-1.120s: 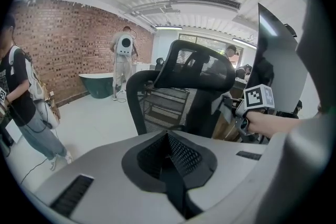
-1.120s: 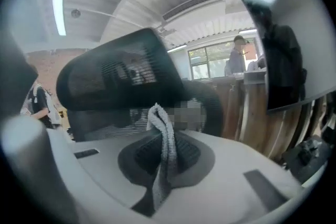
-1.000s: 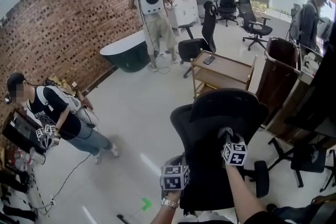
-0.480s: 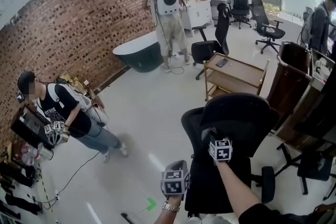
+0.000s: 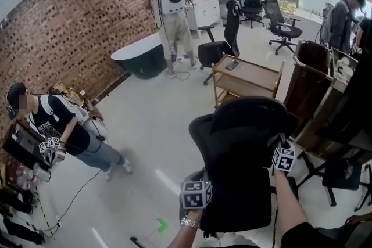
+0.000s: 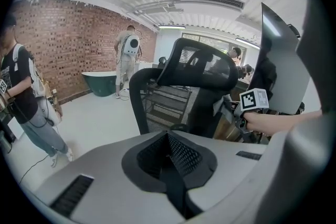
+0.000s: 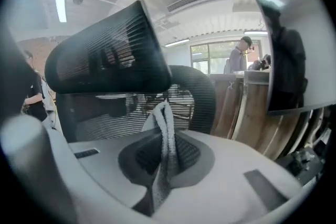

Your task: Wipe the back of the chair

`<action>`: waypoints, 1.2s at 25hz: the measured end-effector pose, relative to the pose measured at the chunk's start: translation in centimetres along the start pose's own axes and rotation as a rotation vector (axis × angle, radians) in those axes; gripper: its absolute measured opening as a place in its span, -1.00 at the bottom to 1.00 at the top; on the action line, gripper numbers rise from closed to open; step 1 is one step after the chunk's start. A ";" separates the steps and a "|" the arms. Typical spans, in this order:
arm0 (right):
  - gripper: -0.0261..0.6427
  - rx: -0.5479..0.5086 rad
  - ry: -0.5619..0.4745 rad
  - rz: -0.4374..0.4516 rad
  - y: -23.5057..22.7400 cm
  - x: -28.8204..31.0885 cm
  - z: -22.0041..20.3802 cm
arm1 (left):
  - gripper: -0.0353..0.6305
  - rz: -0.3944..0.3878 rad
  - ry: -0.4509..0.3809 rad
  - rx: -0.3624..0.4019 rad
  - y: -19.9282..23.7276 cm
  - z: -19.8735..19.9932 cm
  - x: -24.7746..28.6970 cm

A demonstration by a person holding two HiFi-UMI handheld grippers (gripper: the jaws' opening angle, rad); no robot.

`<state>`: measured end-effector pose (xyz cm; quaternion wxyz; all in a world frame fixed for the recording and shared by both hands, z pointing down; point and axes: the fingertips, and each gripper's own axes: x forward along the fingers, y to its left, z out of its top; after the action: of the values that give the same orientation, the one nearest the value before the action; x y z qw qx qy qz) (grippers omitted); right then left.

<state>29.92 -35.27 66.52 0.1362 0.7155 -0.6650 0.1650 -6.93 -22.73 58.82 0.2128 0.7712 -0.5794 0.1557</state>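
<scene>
A black mesh office chair stands just in front of me, its back point(image 5: 235, 177) below a curved headrest point(image 5: 250, 119). My right gripper point(image 5: 278, 151) is at the right edge of the chair back. It is shut on a grey cloth point(image 7: 165, 134) that sticks up between the jaws toward the mesh point(image 7: 194, 94), under the headrest point(image 7: 110, 60). My left gripper point(image 5: 197, 186) hovers low by the chair's left side and is shut with nothing in it. The left gripper view looks at the chair back point(image 6: 168, 107) and the right gripper's marker cube point(image 6: 254, 99).
A wooden cart point(image 5: 247, 81) stands behind the chair and a dark wooden cabinet point(image 5: 311, 84) to its right. Another chair's base point(image 5: 331, 177) is at the right. One person point(image 5: 58, 130) stands at the left, another point(image 5: 168, 9) by a green bathtub point(image 5: 136, 58).
My right gripper with the cloth has swept from the middle of the chair back over to its right edge. The left gripper has hardly moved.
</scene>
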 end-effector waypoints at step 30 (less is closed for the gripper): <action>-0.88 -0.033 0.042 0.054 3.1 1.2 -4.6 | -0.89 -0.013 0.015 -0.001 0.4 -1.7 -1.5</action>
<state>26.64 -34.67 71.15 0.1574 0.6914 -0.6837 0.1726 -7.73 -20.74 59.60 0.2188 0.7735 -0.5730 0.1599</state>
